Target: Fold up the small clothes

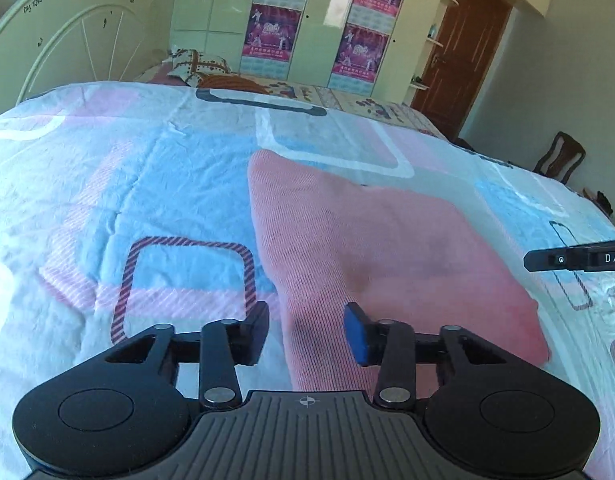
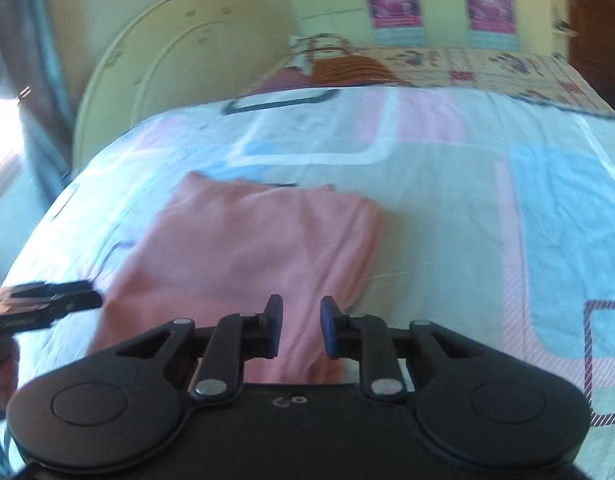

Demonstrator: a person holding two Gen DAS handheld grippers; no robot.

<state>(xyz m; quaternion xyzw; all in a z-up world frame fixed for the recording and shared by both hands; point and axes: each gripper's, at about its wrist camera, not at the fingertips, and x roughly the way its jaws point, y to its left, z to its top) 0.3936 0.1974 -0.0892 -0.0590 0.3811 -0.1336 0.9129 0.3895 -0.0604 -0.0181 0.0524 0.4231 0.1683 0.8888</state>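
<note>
A pink ribbed garment [image 1: 387, 248] lies folded flat on the bed, also seen in the right wrist view [image 2: 259, 248]. My left gripper [image 1: 305, 334] is open and empty, its jaws wide apart just above the garment's near left edge. My right gripper [image 2: 301, 330] is open and empty, its jaws apart over the garment's near edge. The right gripper shows at the right edge of the left wrist view [image 1: 575, 259]. The left gripper shows at the left edge of the right wrist view [image 2: 47, 304].
The bed has a patterned sheet [image 1: 107, 184] in white, blue and pink. A cream headboard [image 1: 67, 40] stands at the far left, with pillows [image 1: 199, 66] beyond. A wardrobe with posters [image 1: 315, 24], a brown door [image 1: 463, 56] and a chair [image 1: 559, 156] stand behind.
</note>
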